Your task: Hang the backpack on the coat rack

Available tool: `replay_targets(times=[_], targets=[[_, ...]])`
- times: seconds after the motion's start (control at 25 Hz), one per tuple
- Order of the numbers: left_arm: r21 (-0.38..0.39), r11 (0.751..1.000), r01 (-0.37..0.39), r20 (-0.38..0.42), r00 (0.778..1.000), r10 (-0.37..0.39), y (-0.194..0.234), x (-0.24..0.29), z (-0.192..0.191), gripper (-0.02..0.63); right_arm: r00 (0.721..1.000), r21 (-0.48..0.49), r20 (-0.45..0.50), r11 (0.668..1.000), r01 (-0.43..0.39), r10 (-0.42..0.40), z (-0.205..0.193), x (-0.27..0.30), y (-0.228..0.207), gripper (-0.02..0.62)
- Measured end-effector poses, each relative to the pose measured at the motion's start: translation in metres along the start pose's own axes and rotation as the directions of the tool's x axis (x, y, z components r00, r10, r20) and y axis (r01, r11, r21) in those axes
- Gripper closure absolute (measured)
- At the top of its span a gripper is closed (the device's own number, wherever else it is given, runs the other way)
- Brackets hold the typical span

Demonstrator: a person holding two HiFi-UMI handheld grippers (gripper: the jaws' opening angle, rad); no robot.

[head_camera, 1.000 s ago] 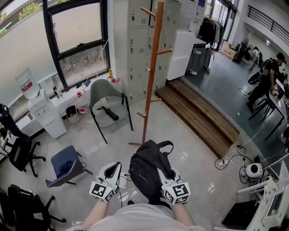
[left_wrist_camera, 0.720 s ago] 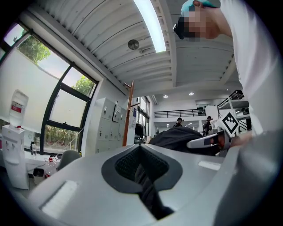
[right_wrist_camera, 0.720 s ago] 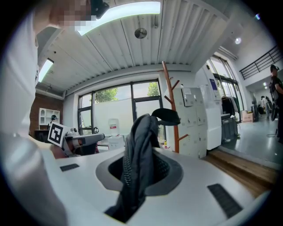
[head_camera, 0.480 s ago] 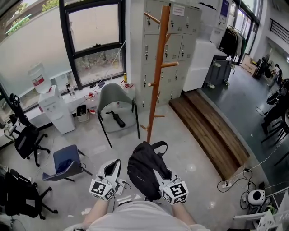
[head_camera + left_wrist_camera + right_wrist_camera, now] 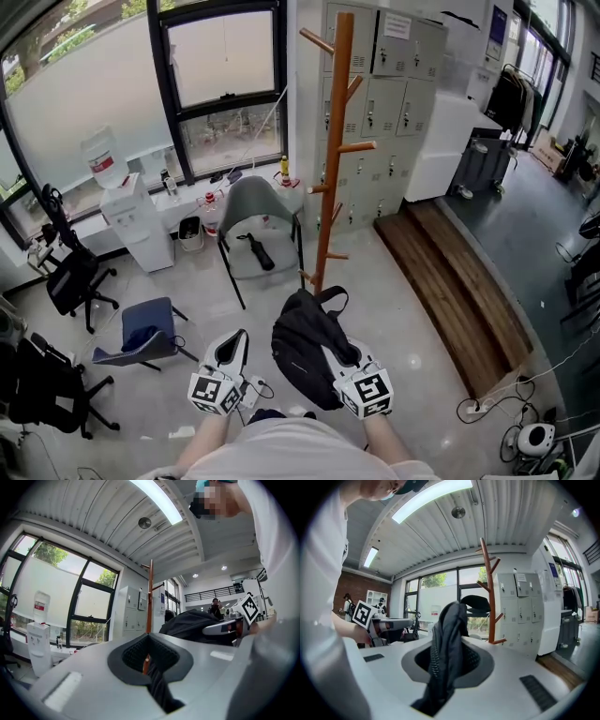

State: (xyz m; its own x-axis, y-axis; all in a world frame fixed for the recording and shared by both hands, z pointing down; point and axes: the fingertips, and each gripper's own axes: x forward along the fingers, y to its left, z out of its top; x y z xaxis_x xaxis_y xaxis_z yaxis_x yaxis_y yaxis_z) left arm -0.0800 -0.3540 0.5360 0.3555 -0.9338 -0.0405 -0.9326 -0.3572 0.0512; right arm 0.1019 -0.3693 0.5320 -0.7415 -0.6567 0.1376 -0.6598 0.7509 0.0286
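Head view: right gripper [image 5: 345,358] pinches backpack [image 5: 302,349] fabric; the upright coat rack [image 5: 331,159] stands at twelve o'clock. Left gripper [image 5: 234,341] is closed and empty.

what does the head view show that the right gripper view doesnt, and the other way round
Only the head view: a blue chair and a black office chair. Only the right gripper view: the ceiling light, a brick wall and backpack fabric clamped in the right gripper's jaws. Both: the backpack, wooden coat rack, grey lockers and left gripper.
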Motion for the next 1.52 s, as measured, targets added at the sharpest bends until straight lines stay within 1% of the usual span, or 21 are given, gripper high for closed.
replay_targets(times=[0.08,0.2,0.56,0.68,0.84,0.96,1.16,1.36,1.52], targets=[[-0.001,1.0,-0.012,-0.007,1.0,0.012,0.003,0.007,-0.001,0.597,1.0,0.002,0.005,1.0,-0.003,0.003,0.003,0.004,-0.007,0.528],[0.002,1.0,-0.01,-0.013,1.0,0.01,0.006,0.013,-0.002,0.597,1.0,-0.002,0.01,1.0,-0.013,0.013,0.007,0.014,-0.01,0.528],[-0.017,1.0,-0.011,-0.029,1.0,0.01,0.024,0.025,-0.003,0.597,0.998,-0.025,0.031,0.999,-0.045,0.046,0.037,0.045,-0.016,0.528],[-0.021,1.0,-0.013,-0.026,1.0,0.012,0.03,0.026,-0.001,0.597,0.998,-0.024,0.044,0.998,-0.05,0.051,0.054,0.055,-0.022,0.528],[-0.033,0.999,-0.017,-0.025,1.0,0.016,0.039,0.025,0.0,0.595,0.996,-0.047,0.069,0.997,-0.057,0.06,0.083,0.068,-0.028,0.528],[-0.05,0.999,-0.018,-0.043,0.999,0.016,0.045,0.026,-0.007,0.597,0.993,-0.088,0.075,0.993,-0.08,0.086,0.104,0.08,-0.028,0.528],[-0.054,0.999,-0.007,-0.058,0.998,0.004,0.05,0.023,-0.01,0.597,0.99,-0.161,0.083,0.982,-0.096,0.111,0.142,0.098,-0.034,0.526],[-0.039,0.999,0.011,-0.07,0.997,-0.014,0.05,0.019,-0.009,0.597,0.991,-0.167,0.078,0.981,-0.096,0.11,0.169,0.115,-0.049,0.526],[-0.039,0.999,0.012,-0.078,0.997,-0.015,0.055,0.018,-0.008,0.597,0.992,-0.141,0.077,0.986,-0.089,0.1,0.175,0.129,-0.067,0.526]])
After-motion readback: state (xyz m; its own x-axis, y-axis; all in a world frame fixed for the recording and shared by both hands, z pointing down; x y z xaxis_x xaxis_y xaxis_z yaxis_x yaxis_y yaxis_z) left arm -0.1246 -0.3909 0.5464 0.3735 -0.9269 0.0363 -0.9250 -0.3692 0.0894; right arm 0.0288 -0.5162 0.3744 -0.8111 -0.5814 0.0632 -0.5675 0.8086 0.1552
